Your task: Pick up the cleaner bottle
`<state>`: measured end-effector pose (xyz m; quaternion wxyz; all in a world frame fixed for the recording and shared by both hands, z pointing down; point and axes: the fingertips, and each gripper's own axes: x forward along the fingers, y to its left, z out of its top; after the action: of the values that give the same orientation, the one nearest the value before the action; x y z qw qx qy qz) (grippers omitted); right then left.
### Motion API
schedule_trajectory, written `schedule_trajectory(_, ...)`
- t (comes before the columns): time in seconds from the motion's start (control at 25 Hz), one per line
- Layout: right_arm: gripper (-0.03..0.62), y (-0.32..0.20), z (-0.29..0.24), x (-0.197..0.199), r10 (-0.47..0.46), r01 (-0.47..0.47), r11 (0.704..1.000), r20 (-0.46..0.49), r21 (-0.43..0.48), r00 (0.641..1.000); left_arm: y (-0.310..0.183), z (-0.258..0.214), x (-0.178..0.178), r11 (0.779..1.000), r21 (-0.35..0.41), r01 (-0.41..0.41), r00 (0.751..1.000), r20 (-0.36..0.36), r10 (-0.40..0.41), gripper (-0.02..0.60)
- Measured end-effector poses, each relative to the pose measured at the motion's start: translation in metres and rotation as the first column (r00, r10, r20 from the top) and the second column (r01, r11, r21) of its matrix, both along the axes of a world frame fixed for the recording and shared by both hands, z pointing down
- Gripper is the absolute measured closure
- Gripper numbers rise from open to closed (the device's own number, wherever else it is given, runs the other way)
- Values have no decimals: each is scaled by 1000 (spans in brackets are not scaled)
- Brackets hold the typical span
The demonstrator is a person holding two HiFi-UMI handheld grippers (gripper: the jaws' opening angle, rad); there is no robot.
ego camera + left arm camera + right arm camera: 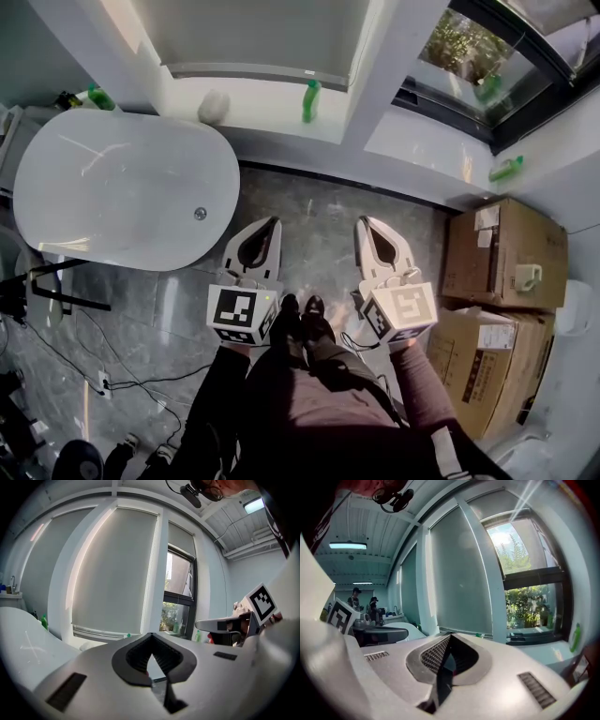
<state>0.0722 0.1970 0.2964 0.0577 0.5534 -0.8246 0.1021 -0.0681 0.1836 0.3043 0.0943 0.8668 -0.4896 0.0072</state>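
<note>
A green cleaner bottle [310, 99] stands on the white window sill [272, 105] straight ahead, far beyond both grippers. In the left gripper view only its top [127, 635] shows over the jaws. Other green bottles stand by the tub's far end [100, 97] and on the right-hand sill [506, 169], the latter also at the right edge of the right gripper view [575, 637]. My left gripper [273, 223] and right gripper [365, 223] hang side by side above the grey floor, pointing at the window. Both are shut with nothing between the jaws.
A white bathtub [122, 187] fills the left, its rim close to the left gripper. Cardboard boxes [502, 253] are stacked at the right against the wall. A pale rounded object [214, 106] lies on the sill. Cables [112, 366] trail over the floor at lower left.
</note>
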Motion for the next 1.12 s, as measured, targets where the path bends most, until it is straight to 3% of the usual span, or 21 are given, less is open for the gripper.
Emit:
schedule_trajectory(0.76,589,-17,9,37,-3,3,1000,-4,4,1000,-20,-1,31,1000,-8,25,999,-20,-25,575)
schedule_trajectory(1.12,589,-43,0,53,-13,14,1000,-14,28,1000,-45,-9,42,998,16,55,998,8,-55,575)
